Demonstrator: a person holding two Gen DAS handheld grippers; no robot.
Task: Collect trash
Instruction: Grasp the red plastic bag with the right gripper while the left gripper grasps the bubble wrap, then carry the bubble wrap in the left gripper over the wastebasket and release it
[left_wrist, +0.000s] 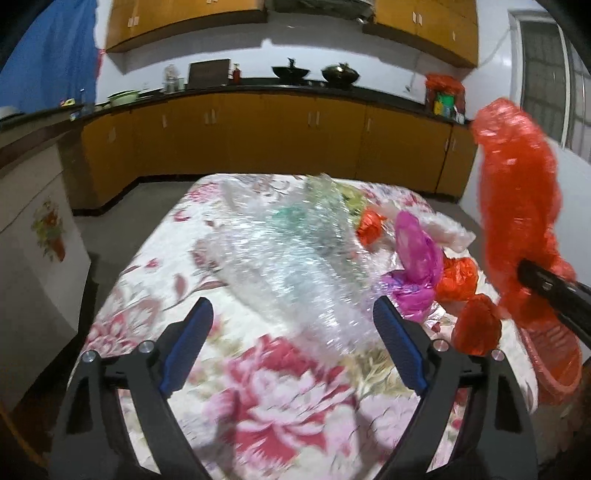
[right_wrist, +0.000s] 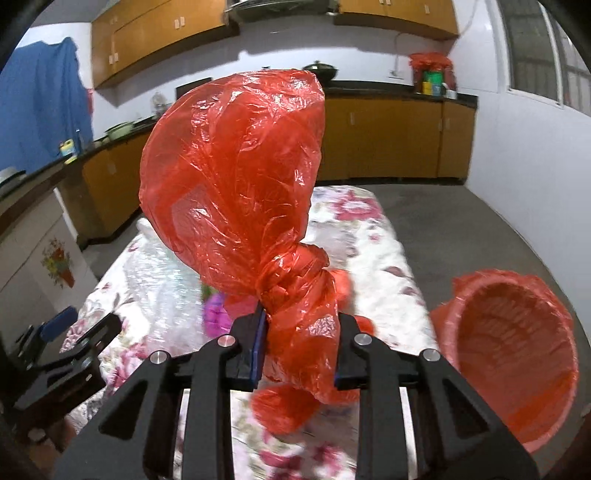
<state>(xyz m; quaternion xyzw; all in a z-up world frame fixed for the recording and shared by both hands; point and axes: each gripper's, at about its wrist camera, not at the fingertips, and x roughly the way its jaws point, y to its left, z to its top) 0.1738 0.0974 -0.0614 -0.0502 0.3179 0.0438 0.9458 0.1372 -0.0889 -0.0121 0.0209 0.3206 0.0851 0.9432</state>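
Note:
My right gripper (right_wrist: 301, 332) is shut on the knotted neck of a large red plastic bag (right_wrist: 236, 166), held up above the table. The left wrist view shows that bag (left_wrist: 517, 192) at the right, with a black finger (left_wrist: 543, 282) of the right gripper against it. My left gripper (left_wrist: 291, 317) is open over the floral tablecloth (left_wrist: 277, 387), its blue pads either side of the near end of a crumpled clear bubble-wrap sheet (left_wrist: 288, 251), not pressing it. A magenta bag (left_wrist: 417, 254) and small red bags (left_wrist: 476, 325) lie to the right.
A basket lined with red plastic (right_wrist: 517, 350) stands off the table's right edge, mouth towards me. Orange cabinets (left_wrist: 258, 136) and a dark counter (left_wrist: 295, 88) with pots run along the far wall. Grey floor (right_wrist: 461, 229) surrounds the table.

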